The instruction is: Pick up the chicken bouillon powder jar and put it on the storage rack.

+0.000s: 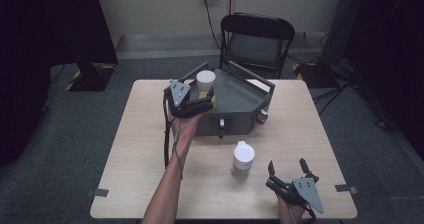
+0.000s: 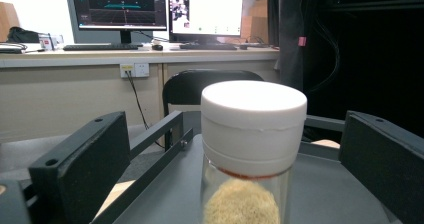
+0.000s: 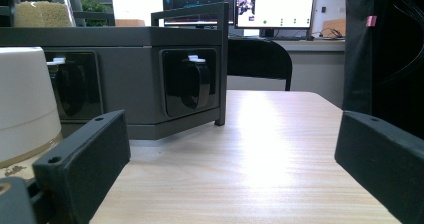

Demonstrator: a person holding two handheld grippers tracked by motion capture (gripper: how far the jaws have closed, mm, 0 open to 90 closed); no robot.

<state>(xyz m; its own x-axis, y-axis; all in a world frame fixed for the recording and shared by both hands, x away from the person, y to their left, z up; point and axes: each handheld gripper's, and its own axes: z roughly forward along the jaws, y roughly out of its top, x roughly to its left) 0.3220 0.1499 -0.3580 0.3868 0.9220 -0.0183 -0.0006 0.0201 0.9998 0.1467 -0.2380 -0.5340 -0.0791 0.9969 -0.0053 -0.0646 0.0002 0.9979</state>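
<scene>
Over the grey tray (image 1: pixel 240 96), left gripper (image 2: pixel 235 149) wide open around white-lidded jar (image 2: pixel 252 129), not touching

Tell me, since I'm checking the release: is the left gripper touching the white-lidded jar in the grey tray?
Apart. The left gripper view shows the left gripper open, gaps both sides of the jar.

No lettering, label, brand or number could be read anywhere. The monitors (image 2: pixel 160 6) on the desk behind showed graphics and windows too small and blurred to make out, and the white-lidded jar (image 2: pixel 252 134) carried no label that could be read.
</scene>
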